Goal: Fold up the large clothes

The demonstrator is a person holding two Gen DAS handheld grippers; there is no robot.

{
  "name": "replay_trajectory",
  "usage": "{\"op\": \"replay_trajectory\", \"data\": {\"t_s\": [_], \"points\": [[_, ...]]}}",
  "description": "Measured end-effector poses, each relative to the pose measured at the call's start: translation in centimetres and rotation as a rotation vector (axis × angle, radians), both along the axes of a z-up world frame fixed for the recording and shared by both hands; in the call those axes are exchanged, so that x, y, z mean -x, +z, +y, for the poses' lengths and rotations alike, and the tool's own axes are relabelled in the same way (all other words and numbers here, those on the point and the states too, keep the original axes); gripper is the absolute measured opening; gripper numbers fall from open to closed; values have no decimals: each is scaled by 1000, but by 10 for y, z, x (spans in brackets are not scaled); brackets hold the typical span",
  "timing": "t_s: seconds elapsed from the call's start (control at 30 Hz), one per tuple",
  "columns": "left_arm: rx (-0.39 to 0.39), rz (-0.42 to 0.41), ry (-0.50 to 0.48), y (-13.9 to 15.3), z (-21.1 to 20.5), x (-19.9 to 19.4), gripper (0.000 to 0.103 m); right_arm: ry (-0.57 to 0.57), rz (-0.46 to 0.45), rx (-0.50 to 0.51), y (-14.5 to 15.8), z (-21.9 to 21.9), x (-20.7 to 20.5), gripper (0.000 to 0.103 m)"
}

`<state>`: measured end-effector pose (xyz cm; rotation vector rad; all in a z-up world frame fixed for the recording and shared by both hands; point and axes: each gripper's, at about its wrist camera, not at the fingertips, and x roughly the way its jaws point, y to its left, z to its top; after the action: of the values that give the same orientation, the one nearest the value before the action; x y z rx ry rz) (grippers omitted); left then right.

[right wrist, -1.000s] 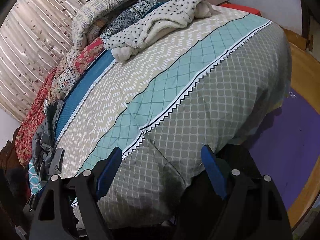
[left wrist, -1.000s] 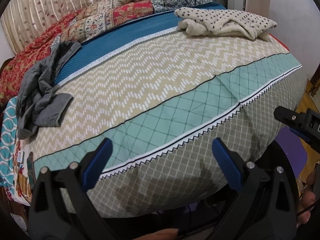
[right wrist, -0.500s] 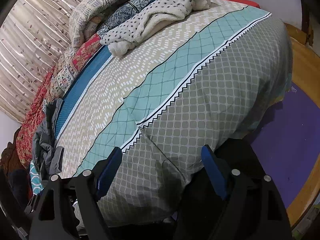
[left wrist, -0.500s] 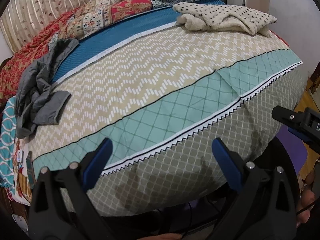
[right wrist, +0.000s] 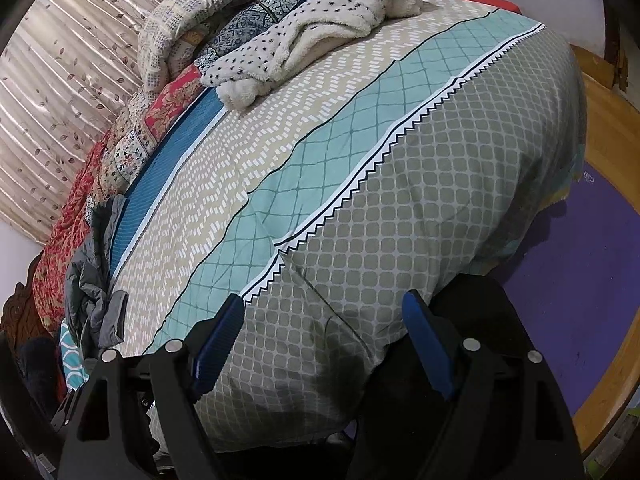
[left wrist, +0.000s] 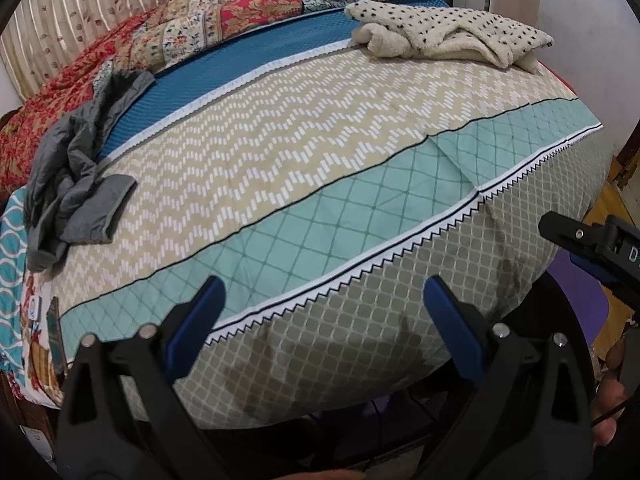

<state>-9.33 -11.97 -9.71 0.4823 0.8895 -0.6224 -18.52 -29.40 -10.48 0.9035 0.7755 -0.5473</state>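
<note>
A crumpled grey garment (left wrist: 76,168) lies at the left edge of the bed; it also shows in the right wrist view (right wrist: 96,284). A cream garment with black dots (left wrist: 444,32) lies bunched at the bed's far right, and shows in the right wrist view (right wrist: 320,32). My left gripper (left wrist: 320,320) is open and empty at the bed's near edge, well short of both garments. My right gripper (right wrist: 320,336) is open and empty, also at the near edge; its body (left wrist: 592,248) shows at the right of the left wrist view.
The bed is covered by a patterned spread (left wrist: 320,160) of beige, teal and grey bands. Piled quilts and pillows (left wrist: 240,16) line the far side against a curtain (right wrist: 60,80). A purple mat (right wrist: 580,260) lies on the wooden floor to the right.
Both grippers have drifted slightly closer and lower toward the bed's near edge, so the bed sits a little higher in view. Both stay open. The garments have not moved.
</note>
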Motion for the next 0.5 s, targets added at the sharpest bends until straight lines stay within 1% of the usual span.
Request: {"op": "replay_trajectory", "data": {"t_s": [0.13,0.27,0.5], "points": [[3,10,-2,0,1,1,96,1,-1,1,0,0,0,21],[-22,13,2,-2,0,2,96,0,0,-1,0,1,0,21],[-28,24,-2,-3,0,1,96,-1,-1,0,0,1,0,21]]}}
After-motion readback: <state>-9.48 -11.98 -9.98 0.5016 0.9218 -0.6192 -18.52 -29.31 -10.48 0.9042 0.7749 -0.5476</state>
